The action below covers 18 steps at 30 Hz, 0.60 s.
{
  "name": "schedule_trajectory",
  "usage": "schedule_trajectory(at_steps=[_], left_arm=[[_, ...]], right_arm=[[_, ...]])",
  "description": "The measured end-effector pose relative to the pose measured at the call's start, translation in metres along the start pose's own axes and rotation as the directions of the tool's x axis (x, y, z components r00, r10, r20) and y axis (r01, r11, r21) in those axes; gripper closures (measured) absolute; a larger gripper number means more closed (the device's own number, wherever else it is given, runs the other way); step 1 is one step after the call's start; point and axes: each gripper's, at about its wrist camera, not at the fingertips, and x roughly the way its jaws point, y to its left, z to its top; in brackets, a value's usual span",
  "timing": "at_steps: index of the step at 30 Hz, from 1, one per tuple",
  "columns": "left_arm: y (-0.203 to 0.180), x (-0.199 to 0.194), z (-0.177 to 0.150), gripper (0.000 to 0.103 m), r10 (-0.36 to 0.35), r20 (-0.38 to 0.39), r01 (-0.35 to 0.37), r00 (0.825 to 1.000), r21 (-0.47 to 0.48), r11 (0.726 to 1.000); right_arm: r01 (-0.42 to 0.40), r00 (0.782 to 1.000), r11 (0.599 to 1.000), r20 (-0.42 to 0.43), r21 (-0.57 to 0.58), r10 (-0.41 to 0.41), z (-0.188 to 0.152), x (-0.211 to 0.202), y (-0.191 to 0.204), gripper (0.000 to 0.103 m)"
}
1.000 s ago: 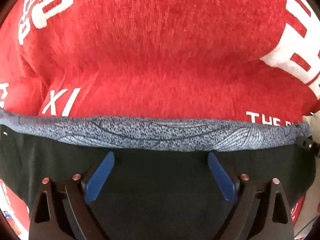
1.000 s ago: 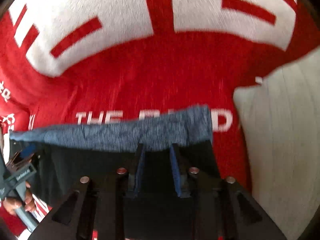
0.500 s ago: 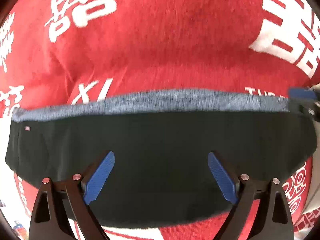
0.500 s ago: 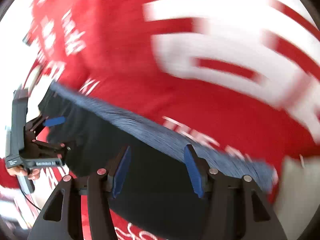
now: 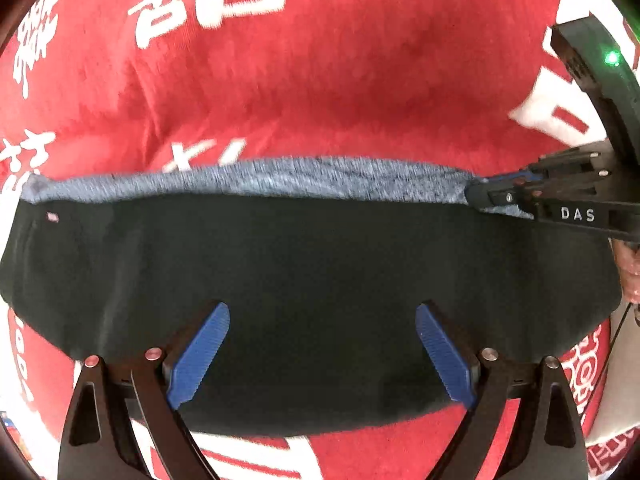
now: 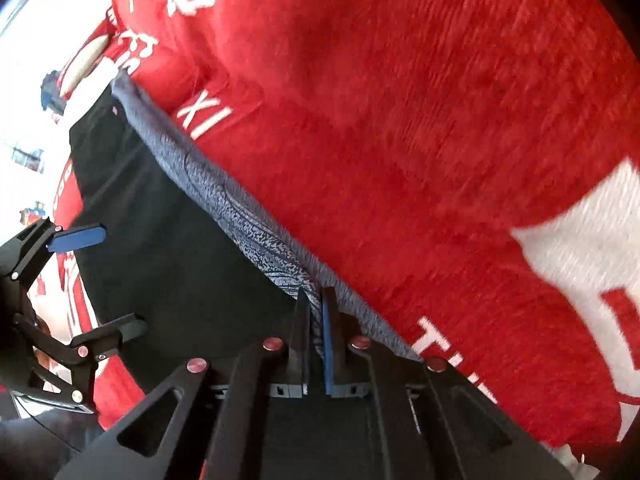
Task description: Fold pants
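We are looking at black pants [image 5: 312, 280] lying flat across a red blanket [image 5: 320, 92] with white lettering. A grey patterned waistband [image 5: 280, 178] is running along the far edge of the pants. At the right end of that band, the right gripper [image 6: 314, 300] is pinching the grey fabric, its jaws having just been closing onto it and now pressed nearly together. The left gripper [image 5: 322, 346] is hovering over the near middle of the pants with its jaws spread wide and nothing between them. We judge that we are taking hold of the waistband for a fold. Next, the left gripper probably needs to reach the band's left end and pinch it, so both corners are lifting together.
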Motion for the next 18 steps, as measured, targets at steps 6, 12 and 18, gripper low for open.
schedule_trajectory(at_steps=[6,12,18], left_arm=[[0.013,0.020,0.009,0.008,0.017,-0.045,-0.018,0.999,-0.023,1.000],[0.016,0.014,0.025,0.008,0.057,0.018,-0.057,0.998,0.006,0.998],[0.022,0.048,0.024,0.008,0.113,-0.069,-0.114,0.991,-0.004,0.994]], right_arm=[[0.043,0.999,0.996,-0.021,0.077,-0.041,0.005,0.011,-0.008,0.078],[0.096,0.980,0.910,0.119,0.404,-0.157,-0.058,-0.055,-0.058,0.060],[0.209,0.967,0.722,-0.032,0.659,-0.252,-0.167,-0.060,-0.104,0.061]])
